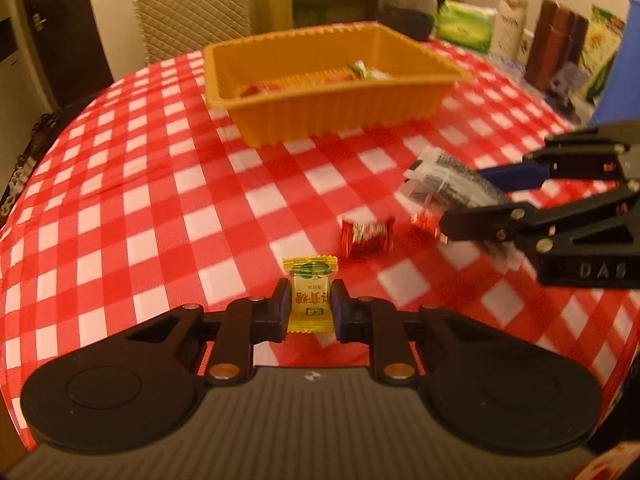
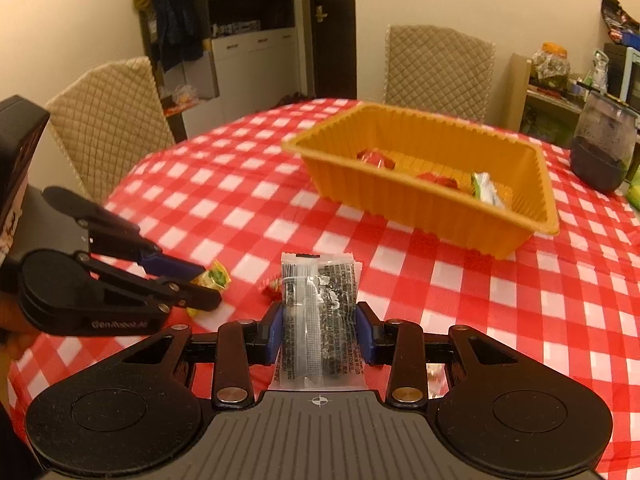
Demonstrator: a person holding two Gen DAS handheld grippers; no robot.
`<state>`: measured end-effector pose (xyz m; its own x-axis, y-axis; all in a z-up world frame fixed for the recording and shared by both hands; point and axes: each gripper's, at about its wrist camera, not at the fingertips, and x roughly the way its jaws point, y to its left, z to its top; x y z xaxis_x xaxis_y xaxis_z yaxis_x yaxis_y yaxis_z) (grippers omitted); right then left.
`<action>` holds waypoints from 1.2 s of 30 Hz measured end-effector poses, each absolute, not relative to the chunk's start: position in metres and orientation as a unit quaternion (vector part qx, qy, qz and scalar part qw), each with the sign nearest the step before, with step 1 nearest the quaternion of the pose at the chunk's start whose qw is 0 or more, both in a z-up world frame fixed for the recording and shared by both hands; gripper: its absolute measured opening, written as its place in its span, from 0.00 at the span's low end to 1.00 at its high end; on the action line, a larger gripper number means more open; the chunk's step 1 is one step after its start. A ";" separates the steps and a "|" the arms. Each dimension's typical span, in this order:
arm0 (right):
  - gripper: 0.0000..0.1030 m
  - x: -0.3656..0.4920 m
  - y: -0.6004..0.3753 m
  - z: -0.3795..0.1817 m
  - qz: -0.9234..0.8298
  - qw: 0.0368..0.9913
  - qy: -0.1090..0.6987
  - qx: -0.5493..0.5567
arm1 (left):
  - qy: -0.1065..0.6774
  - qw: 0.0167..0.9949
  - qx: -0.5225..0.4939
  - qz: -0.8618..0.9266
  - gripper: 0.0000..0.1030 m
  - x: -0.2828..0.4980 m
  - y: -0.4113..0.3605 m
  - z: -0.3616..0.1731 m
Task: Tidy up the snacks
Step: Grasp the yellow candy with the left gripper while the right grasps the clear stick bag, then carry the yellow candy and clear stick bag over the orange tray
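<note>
My left gripper [image 1: 310,304] is shut on a small yellow-wrapped candy [image 1: 309,294] low over the red checked tablecloth; the same gripper [image 2: 206,284] and candy [image 2: 214,278] show at the left of the right wrist view. My right gripper [image 2: 319,330] is shut on a clear packet with black print [image 2: 319,312], held just above the cloth; in the left wrist view this gripper [image 1: 472,204] and packet [image 1: 448,182] come in from the right. A red-wrapped candy [image 1: 366,236] lies on the cloth between them. The orange tray [image 1: 256,120] behind holds a few wrapped snacks [image 2: 486,188].
Another small red candy [image 1: 424,220] lies beside the right gripper's lower finger. A dark jar [image 2: 604,148], bottles and packets [image 1: 508,20] crowd the far right of the table. Two quilted chairs [image 2: 108,120] stand at the far edge.
</note>
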<state>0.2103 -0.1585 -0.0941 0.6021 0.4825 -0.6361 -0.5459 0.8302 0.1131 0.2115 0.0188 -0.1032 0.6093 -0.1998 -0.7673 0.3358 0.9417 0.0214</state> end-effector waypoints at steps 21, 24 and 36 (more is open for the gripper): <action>0.37 0.243 -0.197 -0.048 0.195 0.933 0.300 0.031 | 0.364 0.921 0.018 -0.137 0.18 0.245 -0.015 -0.046; 0.37 0.247 -0.200 -0.043 0.184 0.937 0.295 0.036 | 0.355 0.924 0.020 -0.139 0.18 0.254 -0.020 -0.038; 0.37 0.278 -0.198 -0.021 0.154 0.944 0.279 0.080 | 0.336 0.935 -0.012 -0.117 0.18 0.304 -0.009 -0.022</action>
<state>0.2783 -0.1984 -0.0213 0.7967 0.3356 -0.5025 -0.2463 0.9397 0.2372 0.3036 -0.0088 -0.0220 0.7473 -0.2269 -0.6246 0.2113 0.9723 -0.1003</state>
